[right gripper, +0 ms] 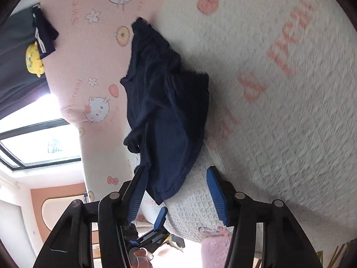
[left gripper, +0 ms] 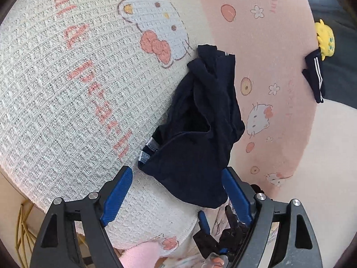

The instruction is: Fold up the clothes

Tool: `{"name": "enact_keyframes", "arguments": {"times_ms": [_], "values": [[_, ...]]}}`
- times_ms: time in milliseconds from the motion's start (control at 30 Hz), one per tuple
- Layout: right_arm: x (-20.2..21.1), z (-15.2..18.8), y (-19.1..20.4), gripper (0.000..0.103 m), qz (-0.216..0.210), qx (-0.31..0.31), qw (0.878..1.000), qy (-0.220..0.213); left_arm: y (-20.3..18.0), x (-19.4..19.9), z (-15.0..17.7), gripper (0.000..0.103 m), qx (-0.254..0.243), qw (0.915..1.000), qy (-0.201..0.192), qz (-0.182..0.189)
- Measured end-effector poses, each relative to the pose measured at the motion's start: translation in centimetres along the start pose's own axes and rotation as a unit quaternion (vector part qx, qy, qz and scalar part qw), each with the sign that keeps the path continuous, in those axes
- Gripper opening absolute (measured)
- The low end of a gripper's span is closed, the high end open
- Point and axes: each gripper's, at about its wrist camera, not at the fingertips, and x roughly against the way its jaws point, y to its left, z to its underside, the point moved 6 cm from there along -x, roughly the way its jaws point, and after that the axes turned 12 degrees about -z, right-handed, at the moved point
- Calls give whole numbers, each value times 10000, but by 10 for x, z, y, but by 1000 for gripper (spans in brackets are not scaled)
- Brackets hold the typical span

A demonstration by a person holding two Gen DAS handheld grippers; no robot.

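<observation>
Navy-blue crumpled cloth garment (left gripper: 200, 120) lies loose on the white waffle-weave blanket (left gripper: 55, 93), just ahead of both grippers, whose blue fingers stand apart, left gripper (left gripper: 178, 178) and right gripper (right gripper: 176, 176) straddling its near hem, apparently released for regrasping.

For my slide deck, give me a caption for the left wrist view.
Open left gripper over crumpled navy garment on a cartoon-cat bedspread.
</observation>
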Motion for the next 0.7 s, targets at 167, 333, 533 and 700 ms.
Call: {"name": "enact_keyframes", "arguments": {"times_ms": [167, 333, 533, 700], "values": [[-15, 5, -6, 56, -301, -345, 9989, 58, -27, -39, -6, 82, -122, 9998, 134, 101], [-28, -1, -2, 56, -492, -284, 9983, -89, -24, -36, 4, 85, -27, 9995, 201, 241], [-36, -13, 4, 52, -410, -118, 9990, -164, -27, -37, 6, 86, -71, 9996, 179, 228], [-50, -19, -3, 0, -166, -215, 9996, -10, -32, -39, 10, 89, -166, 9996, 171, 152]]}}
